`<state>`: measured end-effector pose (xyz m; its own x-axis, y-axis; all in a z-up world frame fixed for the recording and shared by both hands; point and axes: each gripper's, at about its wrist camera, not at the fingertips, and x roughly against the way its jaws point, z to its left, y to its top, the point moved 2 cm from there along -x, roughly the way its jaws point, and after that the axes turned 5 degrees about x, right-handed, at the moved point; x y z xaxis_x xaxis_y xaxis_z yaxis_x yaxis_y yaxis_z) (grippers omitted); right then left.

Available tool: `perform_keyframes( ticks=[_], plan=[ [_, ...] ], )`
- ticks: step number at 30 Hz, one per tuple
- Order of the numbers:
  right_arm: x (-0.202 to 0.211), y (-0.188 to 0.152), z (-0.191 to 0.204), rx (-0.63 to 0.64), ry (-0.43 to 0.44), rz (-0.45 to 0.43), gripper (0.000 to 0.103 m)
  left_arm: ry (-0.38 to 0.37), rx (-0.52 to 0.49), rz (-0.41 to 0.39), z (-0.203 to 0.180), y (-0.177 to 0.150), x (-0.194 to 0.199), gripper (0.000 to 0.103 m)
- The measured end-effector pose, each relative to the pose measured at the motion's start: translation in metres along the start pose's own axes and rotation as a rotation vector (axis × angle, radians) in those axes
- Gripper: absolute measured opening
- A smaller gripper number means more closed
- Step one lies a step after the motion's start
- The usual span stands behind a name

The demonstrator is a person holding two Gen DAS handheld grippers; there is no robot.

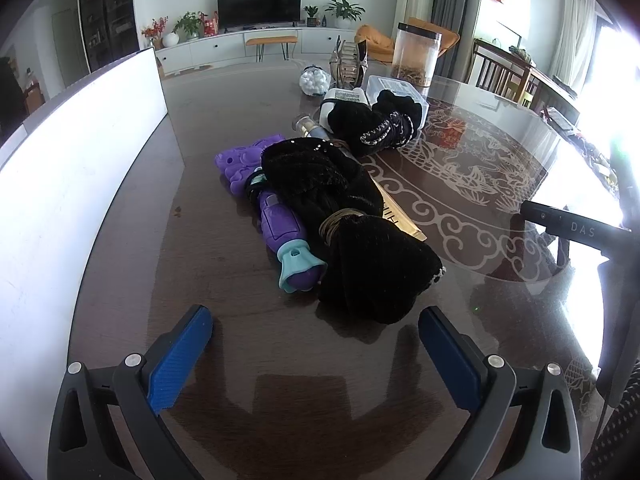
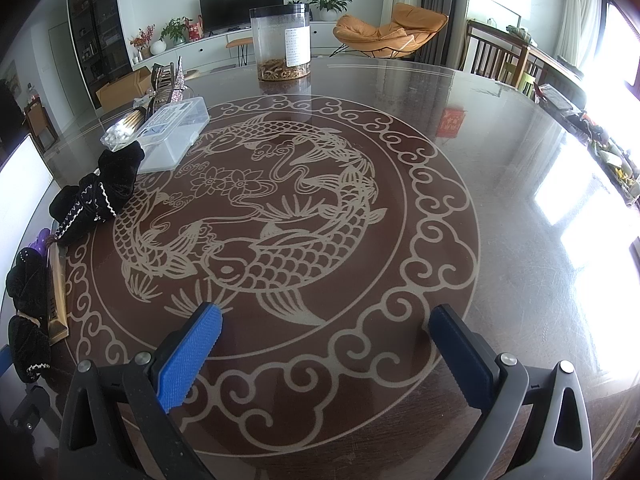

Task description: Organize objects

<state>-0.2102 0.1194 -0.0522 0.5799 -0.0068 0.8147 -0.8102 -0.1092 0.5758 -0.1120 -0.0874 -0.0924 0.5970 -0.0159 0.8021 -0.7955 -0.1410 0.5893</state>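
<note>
My left gripper (image 1: 316, 354) is spread wide and empty, low over the table (image 1: 224, 120), with the black pouch (image 1: 372, 264) just ahead beside the purple toy (image 1: 280, 228). My right gripper (image 2: 326, 354) is also wide and empty, over the bare fish pattern. Plan: take the pouch across its tied neck, clear of the toy.

White letters "DAS" stand on the black bar (image 1: 576, 227) at the right; the jar label (image 2: 297, 46) is too small to read.
</note>
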Motion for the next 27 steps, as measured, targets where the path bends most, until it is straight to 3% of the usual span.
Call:
perform_keyframes(
  ticks=[7,13,17,20,21,22,23,24,25,27],
  plan=[
    [0.0,0.0,0.0,0.0,0.0,0.0,0.103,-0.002,0.001,0.0,0.0,-0.001,0.001,0.103],
    [0.0,0.0,0.0,0.0,0.0,0.0,0.103,-0.157,0.145,-0.08,0.031,-0.009,0.027,0.103],
    [0.0,0.0,0.0,0.0,0.0,0.0,0.103,-0.14,0.146,-0.098,0.03,0.003,0.041,0.103],
    [0.0,0.0,0.001,0.0,0.0,0.0,0.103,-0.101,0.064,-0.14,0.005,0.034,0.045,0.103],
    [0.0,0.0,0.0,0.0,0.0,0.0,0.103,-0.056,0.025,-0.118,-0.005,0.044,0.037,0.103],
    [0.0,0.0,0.0,0.0,0.0,0.0,0.103,-0.006,-0.004,-0.091,-0.014,0.052,0.026,0.098],
    [0.0,0.0,0.0,0.0,0.0,0.0,0.103,0.024,-0.03,-0.073,-0.021,0.057,0.016,0.08],
    [0.0,0.0,0.0,0.0,0.0,0.0,0.103,0.043,-0.044,-0.055,-0.023,0.059,0.009,0.07],
    [0.0,0.0,0.0,-0.001,-0.001,-0.001,0.103,0.077,-0.072,-0.014,-0.029,0.058,-0.004,0.048],
    [0.0,0.0,0.0,-0.001,-0.001,-0.001,0.103,0.137,-0.132,-0.02,-0.035,0.052,-0.011,0.047]
  ],
)
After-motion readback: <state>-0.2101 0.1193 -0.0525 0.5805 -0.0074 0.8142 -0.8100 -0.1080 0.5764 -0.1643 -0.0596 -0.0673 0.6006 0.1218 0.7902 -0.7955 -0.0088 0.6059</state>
